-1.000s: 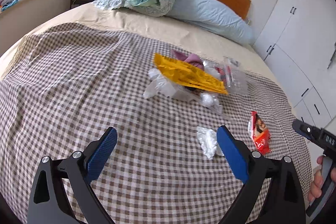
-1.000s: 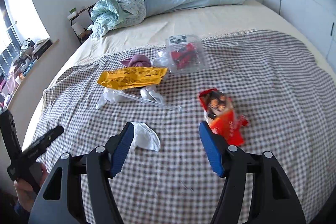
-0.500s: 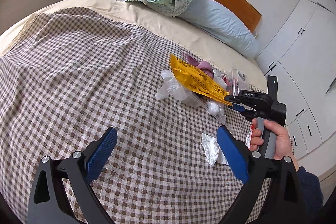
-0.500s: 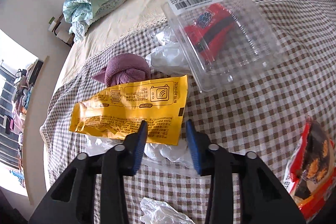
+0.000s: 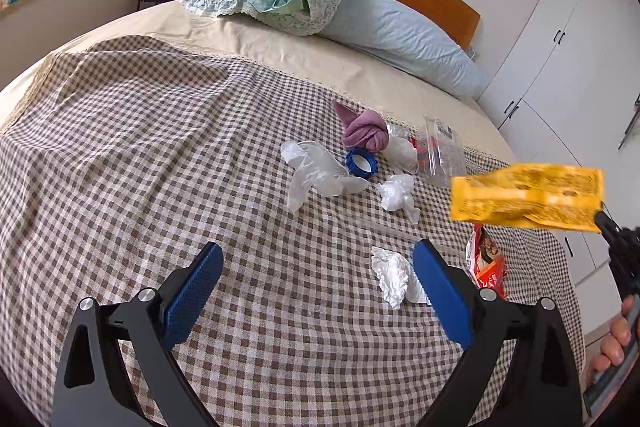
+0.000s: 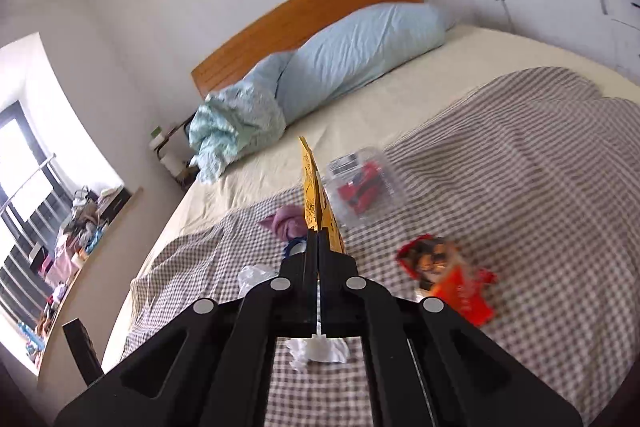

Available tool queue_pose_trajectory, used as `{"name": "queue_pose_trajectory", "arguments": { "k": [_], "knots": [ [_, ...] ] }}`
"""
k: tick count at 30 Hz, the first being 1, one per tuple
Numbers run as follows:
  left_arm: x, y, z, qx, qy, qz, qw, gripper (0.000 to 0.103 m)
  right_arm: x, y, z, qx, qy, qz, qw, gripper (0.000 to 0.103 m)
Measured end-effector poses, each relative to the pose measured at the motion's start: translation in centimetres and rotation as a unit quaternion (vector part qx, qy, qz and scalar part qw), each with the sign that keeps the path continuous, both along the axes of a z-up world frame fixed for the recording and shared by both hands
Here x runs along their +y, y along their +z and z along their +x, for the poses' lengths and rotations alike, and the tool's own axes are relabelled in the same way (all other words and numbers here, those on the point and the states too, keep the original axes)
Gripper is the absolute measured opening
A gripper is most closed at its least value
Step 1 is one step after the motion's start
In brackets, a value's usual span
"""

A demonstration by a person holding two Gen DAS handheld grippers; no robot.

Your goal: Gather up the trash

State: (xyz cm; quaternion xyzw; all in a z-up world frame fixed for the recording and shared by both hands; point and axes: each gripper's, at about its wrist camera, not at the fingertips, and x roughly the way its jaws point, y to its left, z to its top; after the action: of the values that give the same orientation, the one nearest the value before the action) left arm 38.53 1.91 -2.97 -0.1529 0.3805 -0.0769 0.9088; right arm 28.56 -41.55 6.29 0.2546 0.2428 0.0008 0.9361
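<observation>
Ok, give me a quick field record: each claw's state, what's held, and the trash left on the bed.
right claw: shut on yellow wrapper, lifted clear of the bed
left claw: open, empty, above checked blanket
nearest trash: crumpled tissue by its right finger
also left: red snack bag, clear plastic box, blue ring, plastic bag

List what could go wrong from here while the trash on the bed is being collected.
1. The right gripper pinches the flat yellow foil wrapper only at one edge; the wrapper hangs free in the air and might slip out.
2. The purple rolled cloth lies among the litter, beside the blue plastic ring; it may get grabbed as trash.
3. The open left gripper has the crumpled white tissue right beside one finger, so closing could nudge it away.
</observation>
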Motion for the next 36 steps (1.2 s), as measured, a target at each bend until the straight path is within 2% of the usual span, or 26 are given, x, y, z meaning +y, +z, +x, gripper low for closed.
{"name": "queue_pose_trajectory", "arguments": {
  "k": [2,4,6,7,9,12,16,17,18,20,22,25,27,31,33,36],
  "knots": [
    [-1.0,0.1,-0.2,-0.003,-0.01,0.007,0.9999,0.092,-1.6,0.2,-4.5,0.0,-0.067,-0.059,0.996,0.0],
    [-2.1,0.1,-0.5,-0.008,-0.021,0.016,0.9996,0.092,-1.9,-0.4,-7.7,0.011,-0.113,-0.124,0.986,0.001],
    [-3.4,0.0,-0.8,-0.012,-0.034,0.025,0.999,0.092,-2.4,-2.8,-8.5,0.052,-0.129,-0.127,0.982,0.001],
    [-4.0,-0.2,-1.0,-0.012,-0.041,0.029,0.9987,0.092,-2.4,-4.0,-8.3,0.071,-0.121,-0.113,0.984,0.001],
    [-5.4,-0.5,-1.3,-0.012,-0.056,0.038,0.9976,0.092,-1.2,-5.5,-7.9,0.098,-0.108,-0.127,0.981,0.001],
    [-7.4,-1.2,-2.0,-0.011,-0.086,0.062,0.9943,0.092,0.0,-6.3,-7.8,0.136,-0.09,-0.172,0.971,0.001],
    [-9.7,-2.4,-2.6,-0.009,-0.124,0.092,0.9879,0.093,-0.7,-9.1,-8.4,0.215,-0.053,-0.182,0.958,0.002],
    [-10.2,-2.7,-2.6,-0.004,-0.13,0.095,0.9869,0.092,-1.0,-9.8,-8.9,0.227,-0.043,-0.183,0.956,0.008],
    [-10.6,-3.0,-2.6,0.0,-0.135,0.096,0.9863,0.092,-1.4,-10.2,-9.4,0.234,-0.037,-0.178,0.955,0.028],
    [-11.5,-3.5,-2.5,0.008,-0.142,0.098,0.9849,0.092,-2.7,-10.5,-10.3,0.214,-0.028,-0.143,0.966,0.055],
    [-12.2,-3.9,-2.5,0.012,-0.15,0.1,0.9836,0.092,-3.4,-10.8,-10.4,0.2,-0.033,-0.13,0.971,0.055],
    [-12.6,-4.2,-2.7,0.012,-0.157,0.105,0.9819,0.092,-3.6,-12.6,-9.0,0.22,-0.03,-0.133,0.966,0.055],
    [-12.6,-4.3,-2.8,0.012,-0.157,0.107,0.9817,0.092,-4.6,-13.4,-8.7,0.236,-0.035,-0.105,0.965,0.039],
    [-12.4,-4.5,-2.9,0.012,-0.157,0.112,0.9812,0.092,-8.8,-12.2,-10.9,0.208,-0.106,-0.099,0.967,0.04],
    [-12.4,-4.5,-2.9,0.013,-0.156,0.11,0.9815,0.092,-11.9,-13.7,-11.8,0.215,-0.128,-0.046,0.967,0.043],
    [-12.9,-4.7,-3.0,0.018,-0.158,0.113,0.9808,0.092,-14.6,-17.6,-12.2,0.234,-0.11,0.083,0.963,0.043]
  ]
}}
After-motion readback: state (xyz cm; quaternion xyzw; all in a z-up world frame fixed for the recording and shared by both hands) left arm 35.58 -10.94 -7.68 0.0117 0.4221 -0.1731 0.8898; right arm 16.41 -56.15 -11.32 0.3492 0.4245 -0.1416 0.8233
